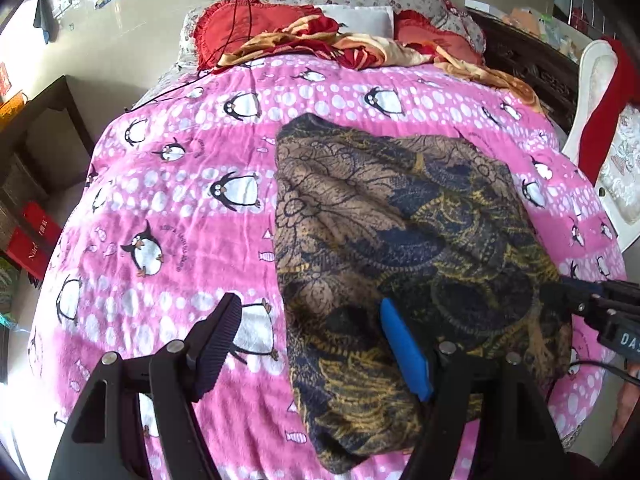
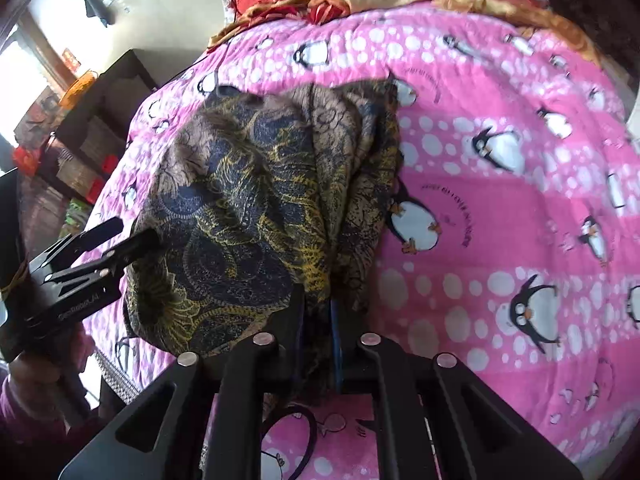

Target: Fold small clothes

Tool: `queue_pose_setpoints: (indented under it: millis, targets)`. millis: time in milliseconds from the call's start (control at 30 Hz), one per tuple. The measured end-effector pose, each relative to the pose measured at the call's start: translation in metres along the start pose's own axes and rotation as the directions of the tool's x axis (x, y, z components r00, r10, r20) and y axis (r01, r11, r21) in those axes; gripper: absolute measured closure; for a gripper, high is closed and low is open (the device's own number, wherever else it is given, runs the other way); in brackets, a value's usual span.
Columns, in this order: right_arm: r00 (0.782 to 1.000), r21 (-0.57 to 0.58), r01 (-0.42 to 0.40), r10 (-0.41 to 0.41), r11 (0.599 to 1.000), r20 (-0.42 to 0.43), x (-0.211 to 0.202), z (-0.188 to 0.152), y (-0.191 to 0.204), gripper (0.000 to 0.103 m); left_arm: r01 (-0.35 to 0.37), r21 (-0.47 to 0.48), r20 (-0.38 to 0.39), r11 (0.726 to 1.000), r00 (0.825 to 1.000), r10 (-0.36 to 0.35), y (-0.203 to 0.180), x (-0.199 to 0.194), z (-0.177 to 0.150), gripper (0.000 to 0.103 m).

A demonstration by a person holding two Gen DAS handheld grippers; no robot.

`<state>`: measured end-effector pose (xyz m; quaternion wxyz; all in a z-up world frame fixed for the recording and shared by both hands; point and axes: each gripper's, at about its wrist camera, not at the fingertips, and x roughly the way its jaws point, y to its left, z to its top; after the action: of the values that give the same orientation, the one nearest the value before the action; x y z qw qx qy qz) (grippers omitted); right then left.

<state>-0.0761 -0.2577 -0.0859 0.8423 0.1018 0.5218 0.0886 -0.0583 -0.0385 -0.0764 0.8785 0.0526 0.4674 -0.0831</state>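
Patterned garment (image 1: 400,232) lying part-folded near the bed's (image 1: 160,200) near edge, on the penguin blanket. Right tongs (image 2: 318,320) pinch its near hem, probably to carry a fold across. Left tongs (image 1: 308,344) gape wide over its left border, holding nothing, seemingly ready to grip.

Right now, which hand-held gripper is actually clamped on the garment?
The right hand-held gripper: its fingers are pinched shut on the dark patterned garment. The left hand-held gripper is wide open, gripping nothing.
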Motion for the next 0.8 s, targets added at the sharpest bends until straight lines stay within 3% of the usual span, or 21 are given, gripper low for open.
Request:
queue_pose_setpoints:
  millis: [67, 133, 300, 800]
  targets:
    - [0.999, 0.022, 0.018, -0.018, 1.000, 0.030, -0.010, 0.002, 0.005, 0.082, -0.001, -0.016, 0.009, 1.000, 1.000, 0.001, 0.003, -0.006, 0.000, 0.027]
    - [0.998, 0.011, 0.041, -0.041, 0.999, 0.052, -0.020, -0.001, 0.011, 0.079, -0.004, -0.031, 0.020, 0.999, 1.000, 0.004, 0.006, -0.012, 0.002, 0.027]
    - [0.983, -0.022, 0.148, -0.144, 0.989, 0.112, -0.036, 0.002, 0.034, 0.077, -0.026, -0.024, 0.057, 0.999, 0.998, 0.027, 0.007, -0.029, 0.008, 0.027]
    - [0.970, 0.019, 0.197, -0.198, 0.980, 0.140, -0.060, 0.008, 0.052, 0.069, -0.008, -0.034, 0.129, 0.999, 0.992, 0.012, 0.000, -0.060, 0.021, 0.027]
